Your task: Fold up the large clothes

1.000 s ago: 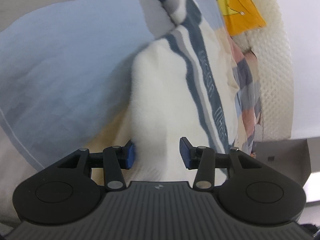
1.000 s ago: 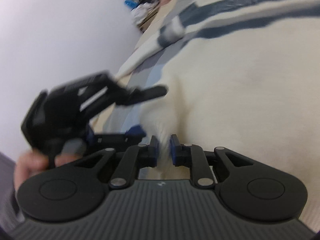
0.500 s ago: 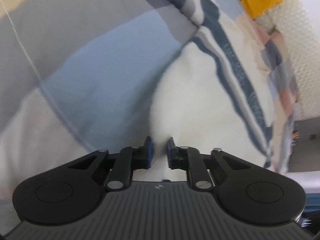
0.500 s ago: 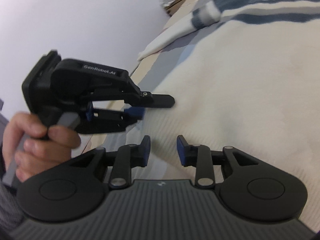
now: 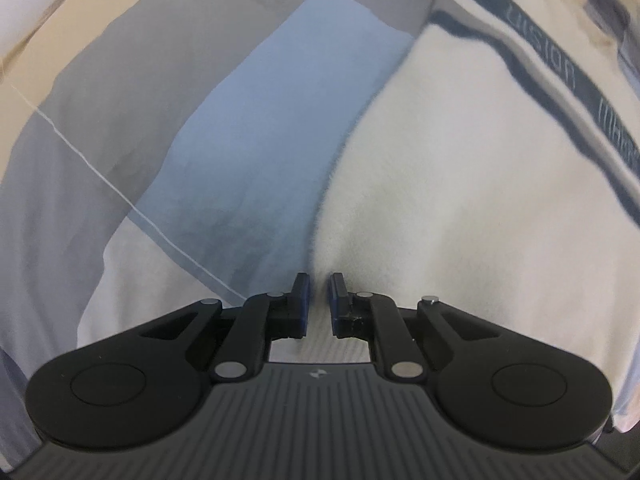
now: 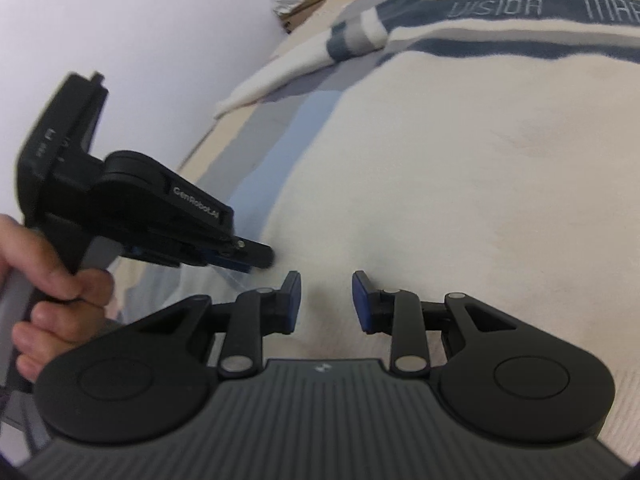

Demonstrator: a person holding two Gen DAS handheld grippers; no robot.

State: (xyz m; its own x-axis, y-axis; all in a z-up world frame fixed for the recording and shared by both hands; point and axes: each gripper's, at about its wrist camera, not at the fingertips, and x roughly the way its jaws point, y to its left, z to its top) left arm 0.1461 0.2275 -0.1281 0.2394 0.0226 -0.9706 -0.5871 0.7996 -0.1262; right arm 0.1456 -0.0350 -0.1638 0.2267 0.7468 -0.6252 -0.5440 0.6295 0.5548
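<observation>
The cream sweater (image 6: 460, 168), with dark blue stripes and lettering across the chest, lies spread flat on a bed covered with a sheet (image 5: 240, 140) in blue, grey and cream blocks. One sleeve (image 6: 320, 56) is stretched out to the side, toward the wall, and it is not yet folded in. The left claw (image 5: 318, 300) has its pads nearly together and they pinch the lower side edge of the sweater, where the cream knit meets the blue part of the sheet; a thin bit of fabric sits between them, so I judge it is grasping the hem corner. In the right wrist view the same left claw (image 6: 244, 262) is seen from the side, held by the person's hand (image 6: 52, 304), with its tip on the sweater edge. The right claw (image 6: 326, 300) stands partly apart, just over the hem of the sweater; its jaws have narrowed a little in the last moment, but the pads do not press on the knit, so it holds nothing now. As I judge it, the task is only at its beginning: the garment is laid out, no fold is visible, and both sleeves and the body are left to fold.
</observation>
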